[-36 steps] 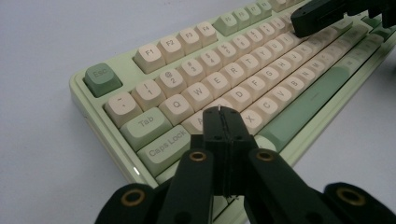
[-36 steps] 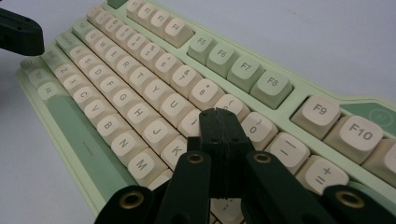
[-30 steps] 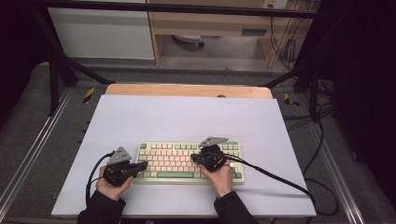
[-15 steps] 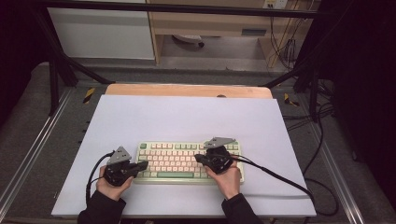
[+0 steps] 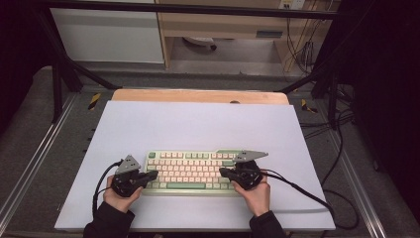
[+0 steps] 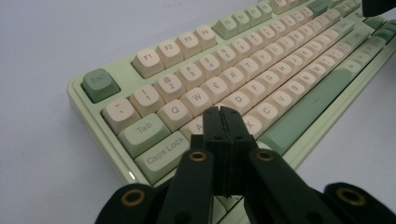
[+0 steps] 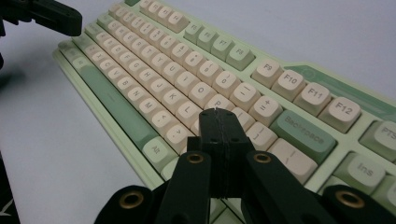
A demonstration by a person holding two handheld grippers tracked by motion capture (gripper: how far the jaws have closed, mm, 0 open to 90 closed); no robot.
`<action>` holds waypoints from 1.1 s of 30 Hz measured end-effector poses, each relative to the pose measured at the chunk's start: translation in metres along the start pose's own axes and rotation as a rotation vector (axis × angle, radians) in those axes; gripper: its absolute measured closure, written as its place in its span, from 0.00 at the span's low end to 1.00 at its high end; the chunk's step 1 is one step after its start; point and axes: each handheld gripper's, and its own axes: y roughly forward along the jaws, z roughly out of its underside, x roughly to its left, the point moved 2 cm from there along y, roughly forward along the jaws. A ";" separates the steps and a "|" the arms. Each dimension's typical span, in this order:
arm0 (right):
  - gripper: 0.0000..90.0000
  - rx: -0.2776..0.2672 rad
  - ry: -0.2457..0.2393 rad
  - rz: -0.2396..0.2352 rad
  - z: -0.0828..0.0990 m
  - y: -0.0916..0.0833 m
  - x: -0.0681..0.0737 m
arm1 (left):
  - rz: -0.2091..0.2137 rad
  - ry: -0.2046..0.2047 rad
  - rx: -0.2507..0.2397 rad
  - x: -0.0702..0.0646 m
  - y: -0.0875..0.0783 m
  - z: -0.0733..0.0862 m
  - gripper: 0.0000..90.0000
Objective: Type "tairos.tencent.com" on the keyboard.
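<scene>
The left gripper (image 5: 148,175) hovers with its jaws pressed together and empty, tip over the keyboard's (image 5: 190,171) left keys near A. The keyboard lies long axis left–right on the bench (image 5: 198,124), near edge. The right gripper (image 5: 225,172) – jaws likewise closed, empty – sits above the P-side keys.

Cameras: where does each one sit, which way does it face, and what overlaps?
High view: fixed above the person's side, looking forward and down at the table and keyboard; forearms, both hands, left gripper and right gripper show.
Left gripper view: rides that gripper, looks along its shut jaws over the keyboard's Esc end.
Right gripper view: rides that gripper, faces the Backspace end.
Shared: both gripper views see the keyboard; each catches the other gripper at its top edge.
</scene>
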 end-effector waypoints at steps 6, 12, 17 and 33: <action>1.00 -0.001 0.016 0.006 0.010 -0.009 -0.005 | -0.003 0.001 -0.002 -0.001 0.002 -0.003 1.00; 1.00 -0.010 0.022 0.000 0.016 -0.014 -0.008 | -0.002 0.008 -0.005 -0.005 0.006 -0.007 1.00; 1.00 -0.006 0.018 -0.005 0.017 -0.015 -0.007 | -0.009 0.003 0.000 -0.005 0.013 -0.010 1.00; 1.00 -0.004 0.020 -0.008 0.018 -0.014 -0.007 | -0.020 0.020 0.028 -0.009 0.030 -0.010 1.00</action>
